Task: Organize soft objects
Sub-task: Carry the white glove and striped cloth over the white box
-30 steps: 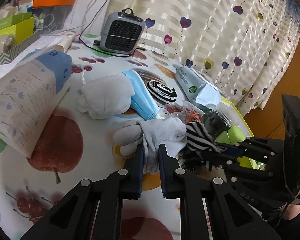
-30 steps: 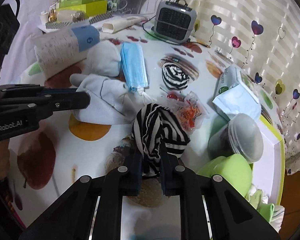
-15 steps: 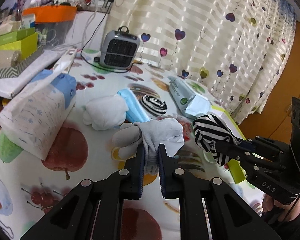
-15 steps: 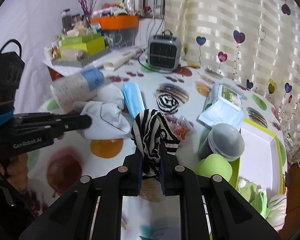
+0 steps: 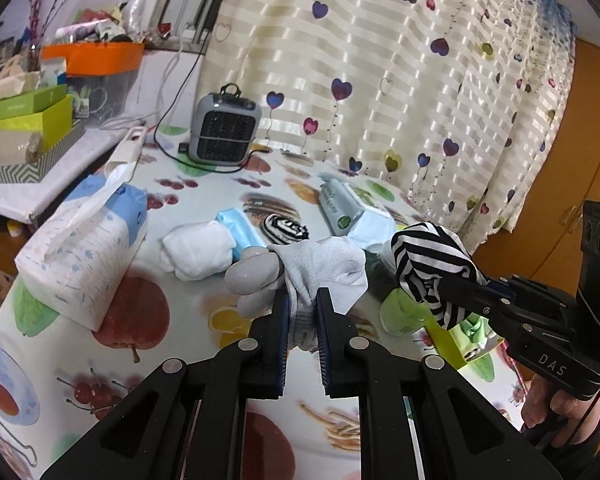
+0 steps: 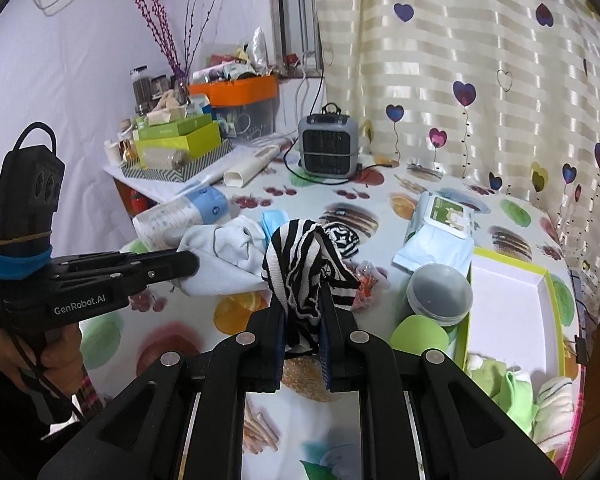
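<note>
**Two socks lifted clear of the worktop, one in each pair of tongs**

At the left of the left-wrist frame a tissue pack lies on the fruit-print worktop, out of the way of the soft items. Right of it, a white bundle, a blue mask and a rolled striped sock rest in a loose row at mid-frame, apparently not yet sorted. At lower centre the left tongs are pinched on a grey sock, gripped at its bunched middle so that both ends hang free above the cloth. Further right, the right tongs are clamped on a striped sock, held beside the grey one and not touching it.

In the right-wrist frame the left tongs enter from the left edge, the grey sock at their tips. At centre the striped sock is pinched at its gathered part. At the right a green-rimmed box stands open, with folded soft pieces at lower right; it is judged the likely destination, which would explain both socks being carried high.
</note>
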The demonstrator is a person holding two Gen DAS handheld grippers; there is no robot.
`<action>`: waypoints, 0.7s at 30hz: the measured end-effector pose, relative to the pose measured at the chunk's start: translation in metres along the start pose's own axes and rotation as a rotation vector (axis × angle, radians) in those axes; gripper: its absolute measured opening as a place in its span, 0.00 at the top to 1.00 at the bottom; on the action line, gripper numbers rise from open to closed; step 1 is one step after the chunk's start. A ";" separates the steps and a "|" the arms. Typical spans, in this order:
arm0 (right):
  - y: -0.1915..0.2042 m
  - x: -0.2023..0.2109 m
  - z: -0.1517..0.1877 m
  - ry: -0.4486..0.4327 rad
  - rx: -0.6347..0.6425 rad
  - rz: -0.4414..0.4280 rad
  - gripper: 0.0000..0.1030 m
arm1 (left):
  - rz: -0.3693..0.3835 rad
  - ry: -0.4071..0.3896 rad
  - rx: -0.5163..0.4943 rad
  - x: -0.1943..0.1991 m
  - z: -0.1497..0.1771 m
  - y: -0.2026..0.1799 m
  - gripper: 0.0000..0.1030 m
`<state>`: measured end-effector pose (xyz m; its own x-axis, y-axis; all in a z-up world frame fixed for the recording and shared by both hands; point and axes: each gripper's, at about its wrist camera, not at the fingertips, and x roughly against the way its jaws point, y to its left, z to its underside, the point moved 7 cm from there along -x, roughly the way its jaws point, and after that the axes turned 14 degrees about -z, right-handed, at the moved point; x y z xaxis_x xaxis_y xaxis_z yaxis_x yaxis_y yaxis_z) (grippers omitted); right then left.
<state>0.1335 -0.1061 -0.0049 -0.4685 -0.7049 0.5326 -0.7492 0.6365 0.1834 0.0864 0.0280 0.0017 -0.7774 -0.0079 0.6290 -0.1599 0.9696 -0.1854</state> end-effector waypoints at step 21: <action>-0.007 0.028 0.003 -0.048 -0.023 0.013 0.86 | 0.037 -0.018 -0.057 0.012 -0.004 -0.035 0.88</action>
<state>0.1236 -0.1312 0.0060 -0.5007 -0.7105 0.4945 -0.7321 0.6524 0.1961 0.0850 -0.0048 0.0186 -0.7932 0.0247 0.6085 -0.0960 0.9816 -0.1650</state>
